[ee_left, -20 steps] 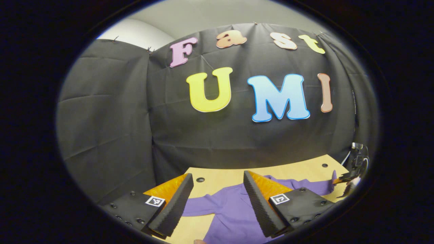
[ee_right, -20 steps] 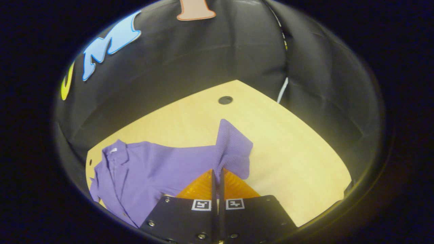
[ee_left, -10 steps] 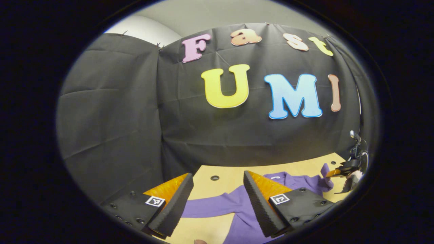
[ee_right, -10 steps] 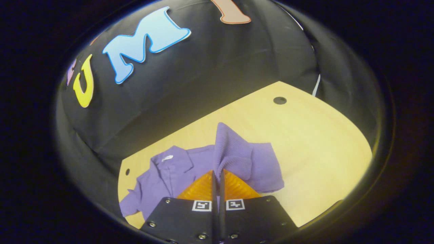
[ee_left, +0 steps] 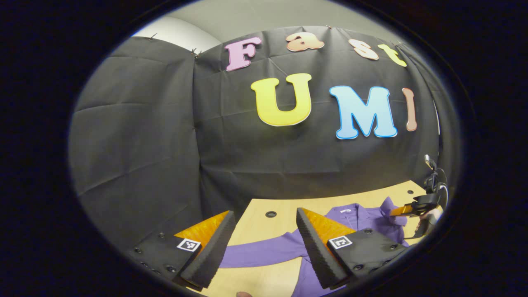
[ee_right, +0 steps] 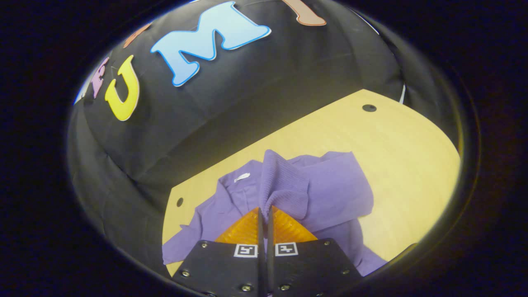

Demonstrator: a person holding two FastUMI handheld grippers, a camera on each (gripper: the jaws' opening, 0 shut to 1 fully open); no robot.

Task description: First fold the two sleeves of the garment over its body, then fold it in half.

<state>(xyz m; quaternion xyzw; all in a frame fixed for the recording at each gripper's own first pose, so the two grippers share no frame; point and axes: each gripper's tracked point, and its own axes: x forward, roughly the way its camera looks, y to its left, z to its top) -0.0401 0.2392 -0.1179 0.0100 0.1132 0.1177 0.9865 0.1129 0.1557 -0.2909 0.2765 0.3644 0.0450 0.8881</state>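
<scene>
In the right gripper view we see the right gripper [ee_right: 265, 212] with its two fingers pressed together on the ribbed cuff [ee_right: 280, 181] of one sleeve of the purple garment [ee_right: 231, 202]. The cuff stands up out of the fingertips, and the sleeve cloth behind it is bunched and lifted, lying over the garment's body. The garment itself lies on the light wooden table [ee_right: 396, 144], with its collar and a small white neck tag [ee_right: 241, 177] toward the black cloth wall [ee_right: 264, 95]. We note a round hole in the tabletop [ee_right: 369, 108] near the far corner and another [ee_right: 179, 201] near the left edge.

In the left gripper view the left gripper [ee_left: 264, 222] has its fingers wide apart with nothing between them (it hangs above the table, not touching the cloth as far as we can tell). Between and below its fingers we see the other sleeve [ee_left: 264, 251] of the garment, stretched out flat on the table toward the left. The collar end of the garment [ee_left: 350, 212] lies beyond the right-hand finger. At the far right of this view we also see the right gripper [ee_left: 406, 209], held by a hand [ee_left: 429, 216], with a raised tuft of purple cloth [ee_left: 390, 204] at its tip. A small hole in the table [ee_left: 271, 214] sits between the left gripper's fingers, near the wall.
</scene>
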